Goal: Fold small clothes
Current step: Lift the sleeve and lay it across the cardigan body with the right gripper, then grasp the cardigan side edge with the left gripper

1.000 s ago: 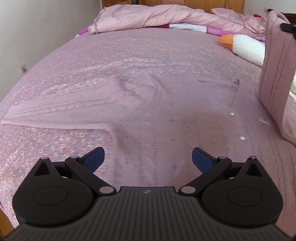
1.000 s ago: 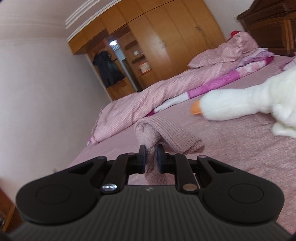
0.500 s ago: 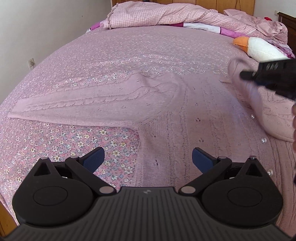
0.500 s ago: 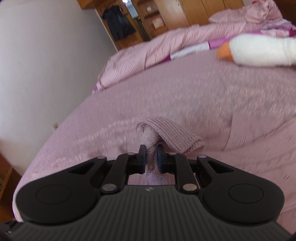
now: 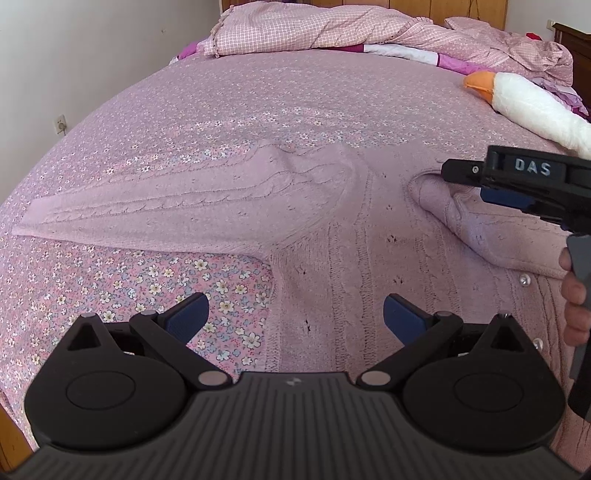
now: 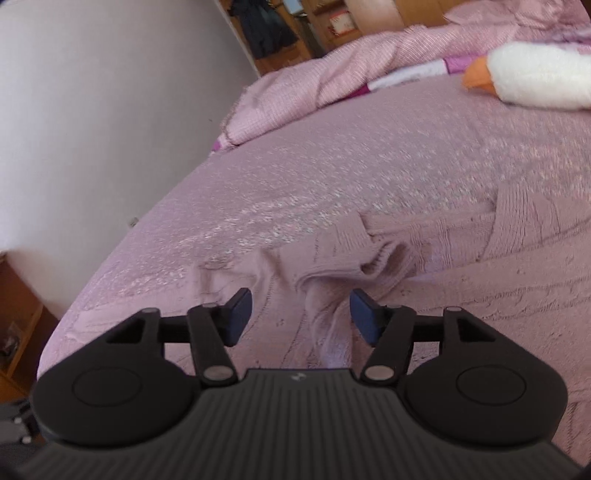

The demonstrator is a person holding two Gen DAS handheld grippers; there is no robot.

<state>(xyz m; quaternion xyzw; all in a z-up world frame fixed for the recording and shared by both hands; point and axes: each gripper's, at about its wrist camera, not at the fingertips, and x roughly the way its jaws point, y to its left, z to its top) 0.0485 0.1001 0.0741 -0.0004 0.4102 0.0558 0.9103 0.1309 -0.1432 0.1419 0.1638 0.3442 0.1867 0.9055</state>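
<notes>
Pink cardigan (image 5: 332,266) lies flat on your bed (image 5: 184,110), one sleeve (image 5: 480,229) folded across it. Your left gripper (image 5: 295,317) is wide open and empty. Your right gripper (image 6: 301,314) is open too, with the sleeve lying loose between the fingers.

A white wall (image 5: 92,55) flanks the bed (image 5: 258,110); wooden wardrobes (image 6: 332,22) stand behind; daylight fills the room.

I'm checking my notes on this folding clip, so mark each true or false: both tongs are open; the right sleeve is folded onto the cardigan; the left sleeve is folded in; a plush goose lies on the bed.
1. Both tongs are open. True: left tongs and right tongs are spread.
2. The right sleeve lies folded onto the cardigan. True.
3. The left sleeve is folded in. False: it lies stretched outward on the bedspread.
4. A plush goose lies on the bed. True.
</notes>
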